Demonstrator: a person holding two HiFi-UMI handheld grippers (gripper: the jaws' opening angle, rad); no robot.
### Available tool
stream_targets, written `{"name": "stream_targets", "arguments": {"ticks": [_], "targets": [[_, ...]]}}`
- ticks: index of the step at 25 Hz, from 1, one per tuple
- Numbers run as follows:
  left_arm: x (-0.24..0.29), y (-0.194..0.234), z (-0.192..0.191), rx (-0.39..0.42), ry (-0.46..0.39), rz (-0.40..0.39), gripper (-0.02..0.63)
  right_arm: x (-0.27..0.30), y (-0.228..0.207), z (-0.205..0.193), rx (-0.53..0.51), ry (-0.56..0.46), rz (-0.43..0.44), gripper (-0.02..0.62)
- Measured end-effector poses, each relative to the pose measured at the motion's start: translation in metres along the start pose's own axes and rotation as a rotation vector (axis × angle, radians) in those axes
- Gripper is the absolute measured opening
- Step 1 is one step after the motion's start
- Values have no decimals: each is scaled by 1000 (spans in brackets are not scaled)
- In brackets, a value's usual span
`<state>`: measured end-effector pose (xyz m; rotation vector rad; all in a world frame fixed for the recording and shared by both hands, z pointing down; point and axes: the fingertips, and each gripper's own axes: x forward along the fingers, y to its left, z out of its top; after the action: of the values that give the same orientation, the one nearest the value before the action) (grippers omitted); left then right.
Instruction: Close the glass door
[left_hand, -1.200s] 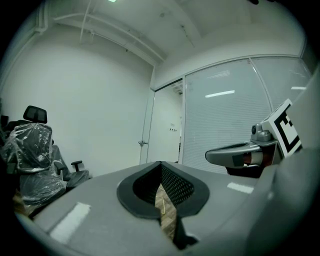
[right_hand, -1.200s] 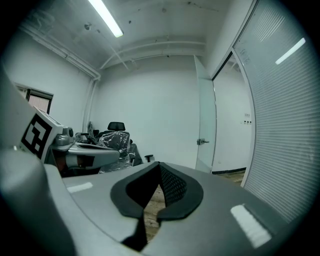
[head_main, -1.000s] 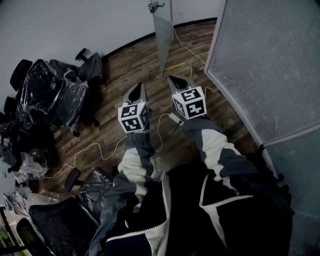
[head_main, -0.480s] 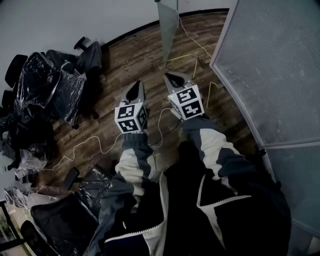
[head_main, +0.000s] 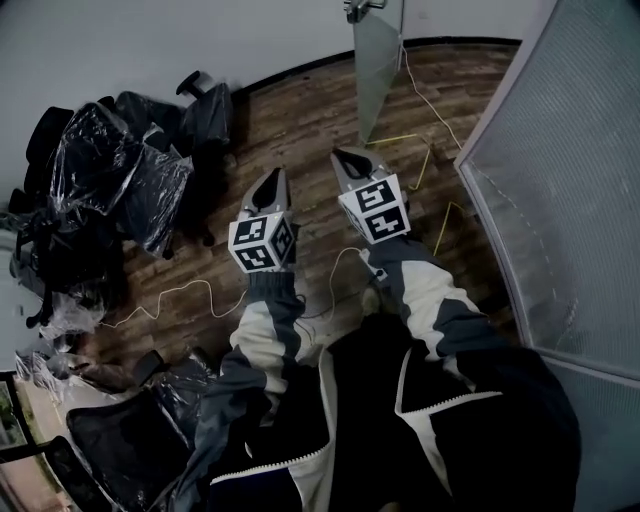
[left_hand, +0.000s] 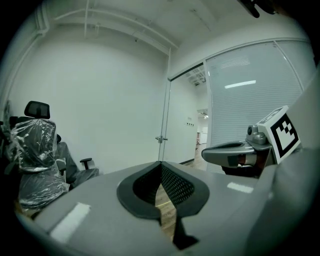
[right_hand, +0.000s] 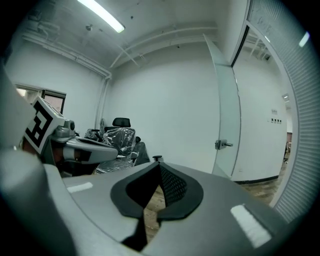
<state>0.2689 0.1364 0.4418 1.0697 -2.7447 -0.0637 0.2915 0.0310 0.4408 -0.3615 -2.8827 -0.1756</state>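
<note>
since a second ago the tall clear glass door (head_main: 378, 70) has slid from the top middle of the head view over to the right. its small metal handle (head_main: 362, 8) now peeks in at the top edge. the black office chairs wrapped in shiny plastic (head_main: 120, 180) and the brown wooden floor (head_main: 300, 110) have shifted too. so it looks like the person is walking and turning toward the door, and both arms come along.

the left tongs (head_main: 273, 180) and the right tongs (head_main: 346, 160) point ahead side by side, a little apart from each other. each pair is pressed together at the tips, with nothing between them and nothing touched.

the door stands open, swung out into the room, well ahead of both tongs. its bottom edge is near a thin yellow cable (head_main: 400, 138) on the floor. the big frosted wall panel (head_main: 560, 200) is off to the right.

the person is nearer the door but has not reached it, so the closing has not started. i think the next thing is to get up to the door and push it, or pull the handle. the cable could get in the way.
</note>
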Motion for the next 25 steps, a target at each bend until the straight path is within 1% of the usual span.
{"name": "stream_targets", "arguments": {"ticks": [3, 5, 11, 14, 20, 25], "targets": [[32, 8, 13, 11, -4, 28, -1, 23, -31, 10, -6, -14, 18, 5], [48, 13, 19, 21, -6, 39, -1, 36, -44, 10, 0, -9, 28, 5], [83, 37, 32, 14, 2, 69, 0, 82, -58, 11, 1, 5, 65, 5], [105, 54, 27, 8, 20, 65, 0, 107, -67, 15, -10, 11, 69, 5], [163, 95, 33, -1, -5, 29, -1, 171, -95, 20, -27, 14, 24, 5], [224, 158, 44, -20, -20, -14, 0, 242, -120, 33, -21, 40, -44, 5]]}}
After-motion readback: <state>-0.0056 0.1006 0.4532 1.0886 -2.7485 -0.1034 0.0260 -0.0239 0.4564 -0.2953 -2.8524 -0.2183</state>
